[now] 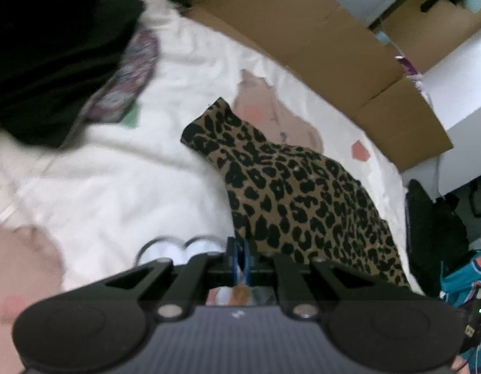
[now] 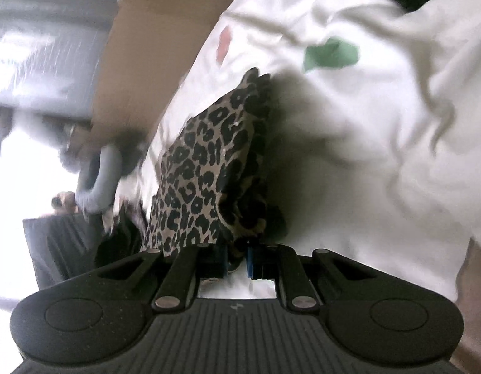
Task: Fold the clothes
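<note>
Black linkage of my left gripper (image 1: 239,257) fills the bottom of the left wrist view; its blue fingers (image 1: 247,258) are pressed together, pinching the near edge of the leopard-print garment (image 1: 290,193). From that pinch the garment runs up & away across the white bedsheet (image 1: 131,168), far tip resting on a pink patch of the sheet's print.

Right gripper (image 2: 238,260) also has the garment (image 2: 209,168): its fingers (image 2: 250,261) are nearly together w/ a bunched fold of leopard cloth between them. That side hangs in a steep ridge off the sheet (image 2: 380,143), shadow just right of it.

Rel. to the garment: cardboard box (image 1: 318,40) lies beyond it along the bed's far edge; a dark pile of clothes (image 1: 50,56) sits well off to its left in the left wrist view, w/ a patterned piece poking out under it. Green patch (image 2: 332,53) in the sheet print shows past the garment's tip in the right wrist view. Both views are motion-blurred.
</note>
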